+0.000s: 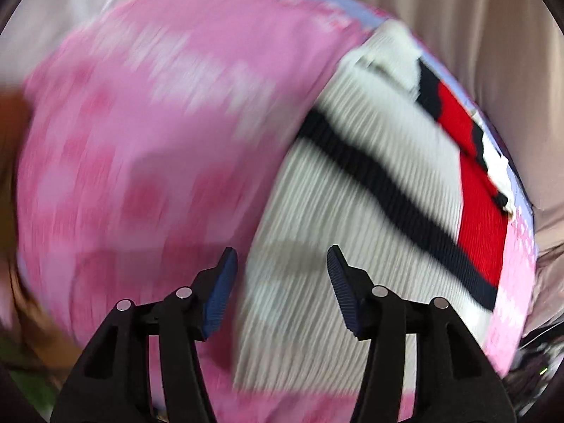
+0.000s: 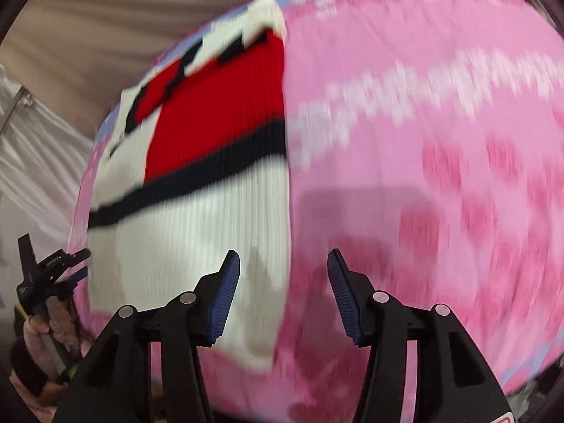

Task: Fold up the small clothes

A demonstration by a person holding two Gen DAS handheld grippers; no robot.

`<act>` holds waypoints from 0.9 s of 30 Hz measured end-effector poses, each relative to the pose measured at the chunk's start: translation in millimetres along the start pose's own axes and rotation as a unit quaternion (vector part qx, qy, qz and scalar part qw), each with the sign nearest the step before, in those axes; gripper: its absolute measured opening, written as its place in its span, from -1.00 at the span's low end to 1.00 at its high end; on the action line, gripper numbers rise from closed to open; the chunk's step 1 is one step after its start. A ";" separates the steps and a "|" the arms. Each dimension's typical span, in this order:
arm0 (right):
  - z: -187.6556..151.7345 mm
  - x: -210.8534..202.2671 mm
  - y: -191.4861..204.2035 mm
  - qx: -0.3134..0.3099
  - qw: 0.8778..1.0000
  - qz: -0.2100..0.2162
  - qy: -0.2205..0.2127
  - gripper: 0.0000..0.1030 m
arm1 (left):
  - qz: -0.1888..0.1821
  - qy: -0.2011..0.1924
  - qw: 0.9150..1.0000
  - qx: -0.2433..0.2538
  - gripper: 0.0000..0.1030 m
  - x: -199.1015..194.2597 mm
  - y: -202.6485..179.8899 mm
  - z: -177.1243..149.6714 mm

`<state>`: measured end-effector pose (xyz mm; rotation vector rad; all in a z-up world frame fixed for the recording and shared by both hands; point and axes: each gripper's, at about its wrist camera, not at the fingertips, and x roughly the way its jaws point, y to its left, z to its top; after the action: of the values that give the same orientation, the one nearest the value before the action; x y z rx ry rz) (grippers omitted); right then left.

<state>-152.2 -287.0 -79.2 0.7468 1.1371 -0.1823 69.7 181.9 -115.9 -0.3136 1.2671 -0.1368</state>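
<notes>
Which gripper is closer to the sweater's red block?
Hard to say. The left gripper and right gripper are both open above the white part, away from the red block.

White lettering on the pink cloth [image 2: 423, 141] is too blurred to read.

You look down on a round worktop [image 1: 148, 134] covered by a pink cloth [image 2: 440, 162] with blurred white and darker pink patterning and a pale blue border. Directly on the cloth lies a ribbed knit garment [image 1: 335, 232], white with a black stripe and a red block, spread flat. It reaches under your left tool [image 1: 282, 292]; under your right tool [image 2: 283, 296] its straight edge runs just left of centre.
</notes>
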 end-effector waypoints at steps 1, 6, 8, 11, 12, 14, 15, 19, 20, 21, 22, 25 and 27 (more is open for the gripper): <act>-9.4 0.5 3.9 0.000 1.000 0.006 -0.001 0.01 | -0.004 -0.001 1.000 -0.008 0.00 -1.3 4.4 -10.0; -9.5 12.7 23.3 -0.032 0.999 0.038 -0.007 0.23 | 0.004 -0.019 1.000 -0.008 0.16 -4.2 -2.9 -28.4; -7.4 15.3 27.4 -0.035 0.998 0.044 -0.017 0.16 | -0.008 -0.025 0.999 -0.020 0.02 -2.8 -5.3 -26.7; 5.9 26.0 28.5 -0.027 0.998 0.052 -0.011 -0.84 | -0.052 -0.010 0.998 -0.023 -0.73 1.8 -8.4 -19.6; 9.3 23.6 27.9 -0.024 0.998 0.062 -0.016 -0.86 | -0.062 -0.007 0.998 -0.030 -0.74 2.3 -9.6 -18.5; 15.1 8.8 31.9 -0.037 0.996 0.070 -0.035 -0.87 | -0.062 -0.019 0.998 -0.022 -0.77 -10.4 -17.0 -18.5; 17.6 -8.4 36.2 -0.056 0.995 0.072 -0.051 -0.88 | -0.066 -0.026 0.997 -0.017 -0.77 -21.1 -20.3 -20.7; 15.0 -62.9 30.1 -0.083 0.991 0.075 -0.077 -0.88 | -0.086 -0.042 0.995 0.005 -0.79 -67.8 -25.5 -42.8; 11.4 -74.7 24.4 -0.087 0.991 0.072 -0.078 -0.88 | -0.089 -0.039 0.995 0.009 -0.80 -74.7 -26.5 -49.2; 5.6 -87.1 16.2 -0.092 0.990 0.067 -0.078 -0.88 | -0.090 -0.032 0.995 0.016 -0.81 -83.7 -26.5 -61.3; 0.2 -95.5 8.2 -0.094 0.991 0.063 -0.075 -0.88 | -0.091 -0.024 0.995 0.021 -0.82 -89.0 -25.7 -71.1; -18.5 -111.9 -10.5 -0.102 0.993 0.047 -0.045 -0.88 | -0.084 0.005 0.996 0.031 -0.82 -99.9 -19.8 -109.1; -36.2 -116.5 -19.1 -0.108 0.993 0.039 -0.011 -0.88 | -0.072 0.034 0.996 0.034 -0.85 -101.5 -17.2 -135.8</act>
<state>-239.5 -305.7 6.1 0.5940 1.0842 -0.0011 -88.7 172.0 -53.6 -0.3442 1.3038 -0.3158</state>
